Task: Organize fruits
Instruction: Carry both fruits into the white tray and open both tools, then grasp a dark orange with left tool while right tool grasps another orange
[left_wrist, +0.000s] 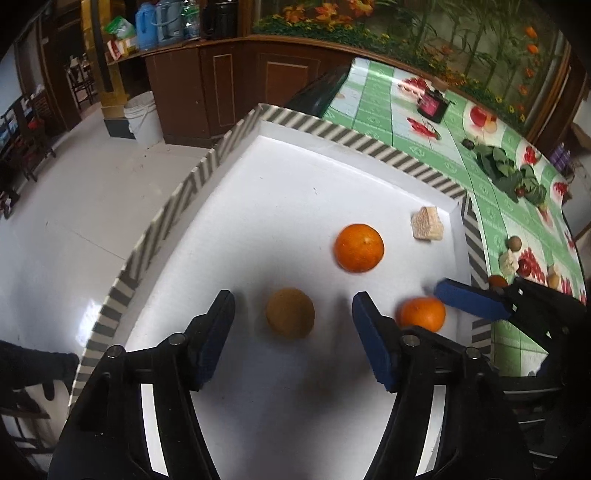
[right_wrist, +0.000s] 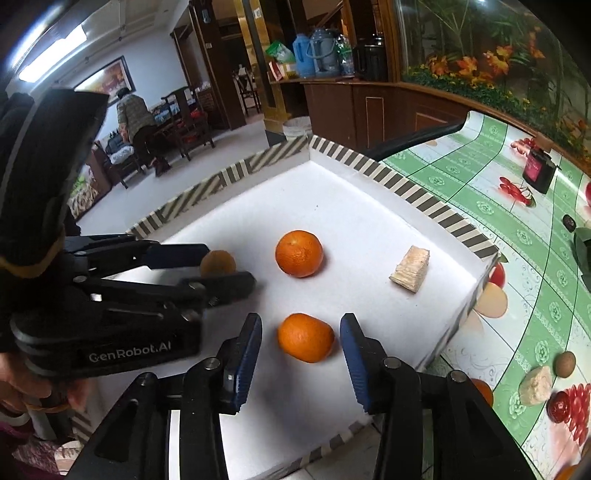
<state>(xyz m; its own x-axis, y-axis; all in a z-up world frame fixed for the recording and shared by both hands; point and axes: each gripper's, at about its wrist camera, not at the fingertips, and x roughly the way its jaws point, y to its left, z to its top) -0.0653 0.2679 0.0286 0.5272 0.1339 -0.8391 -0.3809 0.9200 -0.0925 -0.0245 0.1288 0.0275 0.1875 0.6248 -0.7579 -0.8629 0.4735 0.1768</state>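
A white tray with a striped rim (left_wrist: 354, 134) (right_wrist: 413, 192) holds two oranges, a brown round fruit and a pale wedge. My left gripper (left_wrist: 293, 317) is open around the brown fruit (left_wrist: 290, 313), which also shows in the right wrist view (right_wrist: 218, 262); the jaws stand apart from it. My right gripper (right_wrist: 301, 339) is open around the near orange (right_wrist: 306, 337) (left_wrist: 422, 314), not touching. The far orange (left_wrist: 359, 247) (right_wrist: 299, 253) and the pale wedge (left_wrist: 427, 223) (right_wrist: 410, 269) lie free on the tray.
The tray sits on a green fruit-print tablecloth (right_wrist: 517, 236). On the cloth lie a small brown fruit (right_wrist: 565, 363), a pale chunk (right_wrist: 535, 384), leafy greens (left_wrist: 509, 173) and a dark pink box (right_wrist: 537, 170). A white bucket (left_wrist: 144, 118) stands on the floor.
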